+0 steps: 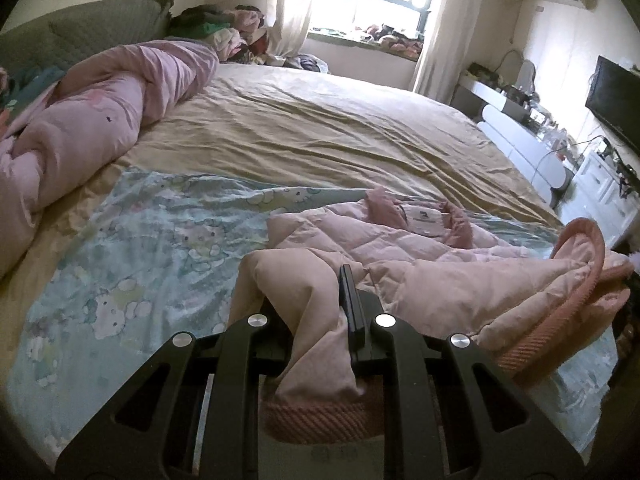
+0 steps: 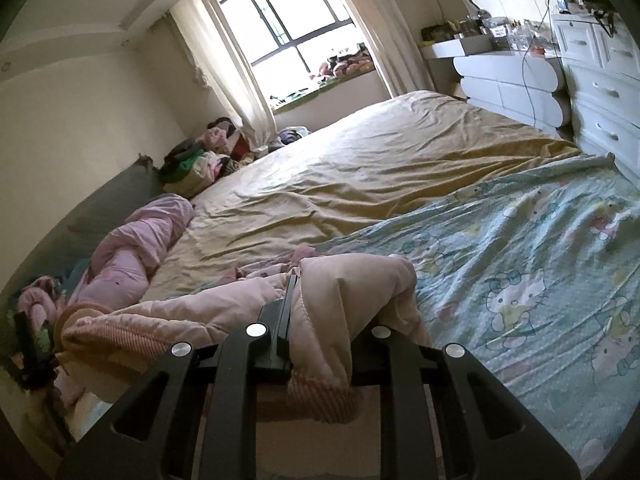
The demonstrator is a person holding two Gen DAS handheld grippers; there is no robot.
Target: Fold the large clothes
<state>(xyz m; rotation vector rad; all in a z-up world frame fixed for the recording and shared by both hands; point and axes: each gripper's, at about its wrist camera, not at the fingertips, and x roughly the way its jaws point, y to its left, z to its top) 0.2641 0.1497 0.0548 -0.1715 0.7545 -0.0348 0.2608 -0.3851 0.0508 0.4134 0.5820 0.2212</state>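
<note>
A pale pink quilted jacket [image 1: 360,240] lies rumpled on the near part of the bed, its collar and white label [image 1: 425,220] facing up. My left gripper [image 1: 336,292] is shut on a fold of it, and a ribbed pink band [image 1: 320,416] hangs below the jaws. One black finger [image 1: 350,300] shows; the fabric covers the other. In the right wrist view my right gripper [image 2: 316,300] is shut on another part of the jacket [image 2: 200,312], with a ribbed cuff [image 2: 320,396] drooping under it. The ribbed hem [image 1: 580,292] curls up between the two grips.
The jacket rests on a light blue cartoon-print sheet [image 1: 160,240] over a beige bedsheet [image 1: 320,128]. A rolled pink duvet [image 1: 100,120] lies along the grey headboard side. A clothes pile [image 1: 224,28] sits by the window. White drawers [image 2: 600,80] and a television [image 1: 616,100] line the far side.
</note>
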